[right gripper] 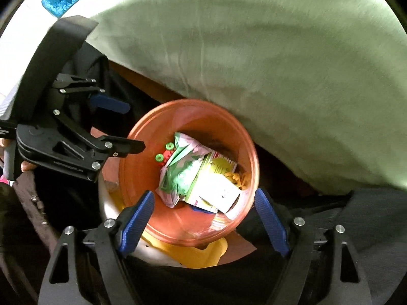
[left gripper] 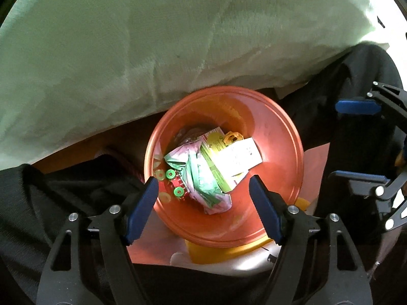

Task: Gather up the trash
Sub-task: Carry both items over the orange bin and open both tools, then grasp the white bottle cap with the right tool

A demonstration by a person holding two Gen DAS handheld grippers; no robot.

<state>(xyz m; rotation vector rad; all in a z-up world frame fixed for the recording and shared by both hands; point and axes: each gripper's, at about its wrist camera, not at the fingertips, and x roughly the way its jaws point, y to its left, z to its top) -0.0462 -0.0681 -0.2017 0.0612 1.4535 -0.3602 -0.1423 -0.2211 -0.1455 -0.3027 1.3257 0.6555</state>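
while both grippers, left gripper and right gripper, hung with jaws apart and empty, i judged the crumpled wrappers in the orange bin light, soft; pinch a fold.

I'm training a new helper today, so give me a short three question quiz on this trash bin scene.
1. True or false: the left hand-held gripper holds a wrapper.
2. Multiple choice: the bin is A) blue, B) orange, C) white.
3. Fill in: the toy in the bin has ___ wheels.

Key
1. False. Both it and the right hand-held gripper hang open and empty above the bin.
2. B. It holds a wrapper, a white slip and the toy.
3. Green.
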